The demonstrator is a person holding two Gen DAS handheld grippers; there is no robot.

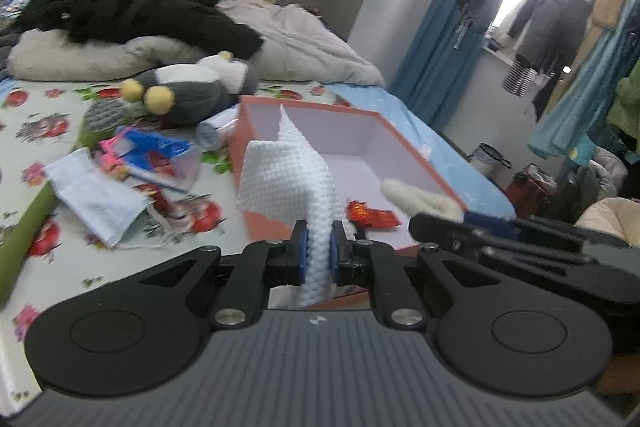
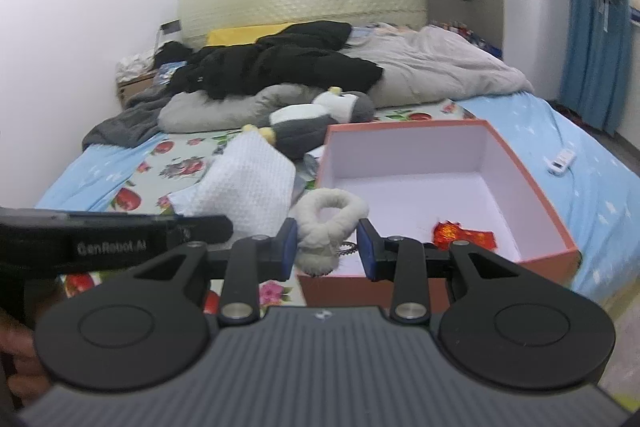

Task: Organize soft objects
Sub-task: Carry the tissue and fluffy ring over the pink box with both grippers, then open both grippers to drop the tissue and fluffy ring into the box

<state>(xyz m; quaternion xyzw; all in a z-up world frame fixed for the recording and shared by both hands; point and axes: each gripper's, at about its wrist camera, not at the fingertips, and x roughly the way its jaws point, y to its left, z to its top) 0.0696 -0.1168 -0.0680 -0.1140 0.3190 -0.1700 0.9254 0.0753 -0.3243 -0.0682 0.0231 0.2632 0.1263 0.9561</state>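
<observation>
A: Start big. What lies beyond the fingers?

B: A bed (image 2: 580,163) with a fruit-print sheet, and on it an open orange box (image 2: 532,195) with a white inside. From the right wrist view the box sits ahead and to the right of the fingertips; from the left wrist view it is straight ahead, past the tips.

A: And the cloth?

B: The left gripper (image 1: 319,247) is clamped on a white waffle-weave cloth (image 1: 280,175). The blue pads squeeze a narrow fold of it, and the rest rises beyond the tips, in front of the box's near wall.

A: The right one?

B: The right gripper (image 2: 327,247) holds a cream fluffy loop (image 2: 332,215), a scrunchie perhaps. It sits between the pads, pressed against the left pad; whether the right pad touches it I cannot tell. It pokes up past the tips, over the box's near left corner.

A: Anything in the box?

B: A red foil wrapper (image 2: 460,235) on its floor, right of the right gripper's fingers.

A: Other soft things?

B: A grey-and-white plush penguin (image 2: 316,123) lies beyond the box, and a face mask (image 1: 96,195) lies far left of the left gripper's fingers.

A: Any writing?

B: "GenRobot AI" on the left gripper's side, seen from the right wrist.
</observation>
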